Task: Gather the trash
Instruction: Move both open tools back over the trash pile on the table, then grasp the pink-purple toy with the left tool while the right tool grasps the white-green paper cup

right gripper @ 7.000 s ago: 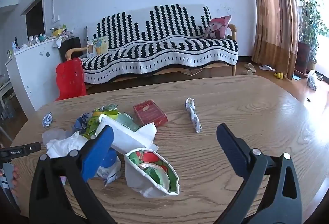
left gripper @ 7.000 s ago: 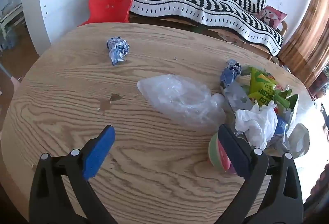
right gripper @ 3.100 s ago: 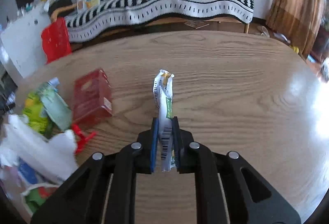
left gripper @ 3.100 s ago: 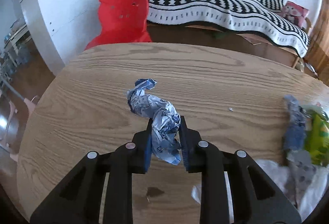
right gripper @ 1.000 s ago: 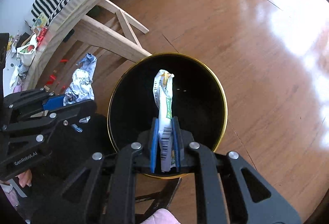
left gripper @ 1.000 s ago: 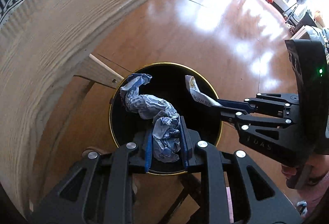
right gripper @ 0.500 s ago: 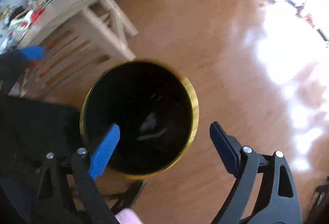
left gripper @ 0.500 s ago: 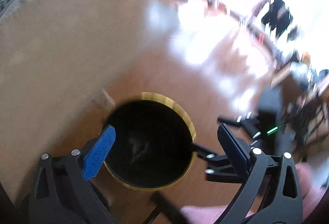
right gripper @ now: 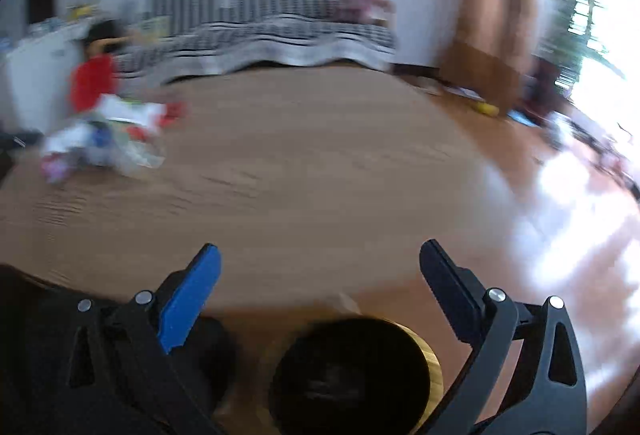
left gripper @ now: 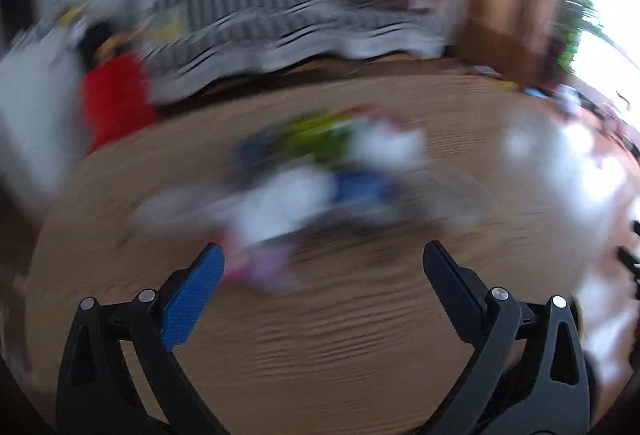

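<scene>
Both views are motion-blurred. My left gripper [left gripper: 322, 267] is open and empty above the wooden table [left gripper: 340, 335], facing the pile of trash [left gripper: 320, 171] of white, blue, green and pink wrappers just beyond its fingertips. My right gripper [right gripper: 320, 267] is open and empty near the table's front edge [right gripper: 280, 299], above the black bin with a gold rim [right gripper: 434, 367] on the floor. The trash pile shows in the right wrist view [right gripper: 104, 139] at the far left of the table.
A striped sofa [right gripper: 272, 31] stands behind the table, with a red chair [right gripper: 92, 83] and a white cabinet [left gripper: 28, 107] to the left. Brown curtains [right gripper: 488, 19] and a bright window are at the right. The shiny wooden floor [right gripper: 580, 219] lies right of the table.
Both grippers have swung up from over the bin to face the table again. The crumpled wrappers they held a second ago are gone from the jaws, which stay open.
</scene>
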Demonstrator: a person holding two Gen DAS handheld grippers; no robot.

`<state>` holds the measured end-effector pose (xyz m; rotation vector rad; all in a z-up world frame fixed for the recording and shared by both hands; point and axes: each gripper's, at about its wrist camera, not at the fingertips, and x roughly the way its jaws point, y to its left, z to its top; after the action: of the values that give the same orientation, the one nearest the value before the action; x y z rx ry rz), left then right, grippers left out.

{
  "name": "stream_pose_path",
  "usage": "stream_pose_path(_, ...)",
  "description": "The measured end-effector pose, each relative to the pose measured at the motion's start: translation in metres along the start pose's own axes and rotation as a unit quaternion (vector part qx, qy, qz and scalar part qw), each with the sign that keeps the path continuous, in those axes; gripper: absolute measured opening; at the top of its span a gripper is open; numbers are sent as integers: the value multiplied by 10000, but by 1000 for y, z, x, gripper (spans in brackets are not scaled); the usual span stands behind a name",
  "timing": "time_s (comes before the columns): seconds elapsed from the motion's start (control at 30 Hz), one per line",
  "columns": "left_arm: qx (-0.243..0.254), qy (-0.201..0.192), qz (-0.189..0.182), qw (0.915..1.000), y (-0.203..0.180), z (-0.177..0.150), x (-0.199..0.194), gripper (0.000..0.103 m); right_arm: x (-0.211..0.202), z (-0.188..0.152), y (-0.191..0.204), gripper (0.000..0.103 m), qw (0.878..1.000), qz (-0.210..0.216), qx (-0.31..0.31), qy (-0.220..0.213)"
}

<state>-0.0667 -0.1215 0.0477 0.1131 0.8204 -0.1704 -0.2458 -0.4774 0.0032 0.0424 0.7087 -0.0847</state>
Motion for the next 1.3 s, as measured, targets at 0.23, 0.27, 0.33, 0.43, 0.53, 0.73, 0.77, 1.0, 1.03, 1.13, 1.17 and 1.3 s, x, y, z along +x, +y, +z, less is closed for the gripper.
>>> stream_pose_path(0.23,-846,443,-347,9948,65,-38,32,97,33,74,104,96,9920,975,-807,31)
stream_pose_path(0.27,-792,488,-393,9949,64,-36,37,97,43,84,122,96,9901,977,-1003,107)
stream_pose_path(0.33,-686,499,-429,9955,61,-29,48,97,64,98,151,96,9861,984,-1309,265)
stream_pose_path(0.43,-644,649,-577,9941,55,-21,75,97,87,101,176,96,9824,1053,-1474,467)
stream_pose_path(0.53,-547,811,-583,9935,53,-21,93,97,113,102,189,96,9802,1030,-1538,698)
stream_pose_path(0.73,-477,901,-501,9935,63,-21,107,97,156,101,202,96,9815,1103,-1241,948)
stream_pose_path(0.77,-495,894,-499,9935,66,-22,107,97,159,99,203,96,9813,1124,-1224,967)
stream_pose_path(1.0,-430,932,-516,9934,68,-25,112,97,163,96,207,96,9790,1148,-1370,982)
stream_pose_path(1.03,-415,929,-498,9936,67,-25,113,96,164,95,206,90,9782,1195,-1350,1036)
stream_pose_path(1.13,-331,807,-607,9943,62,-25,108,61,168,95,206,58,9768,1402,-1180,1110)
stream_pose_path(1.17,-330,805,-595,9944,60,-24,107,58,166,95,205,59,9773,1387,-1171,1093)
stream_pose_path(1.3,-696,814,-870,9904,66,-25,102,55,153,97,201,59,9825,1284,-1087,800)
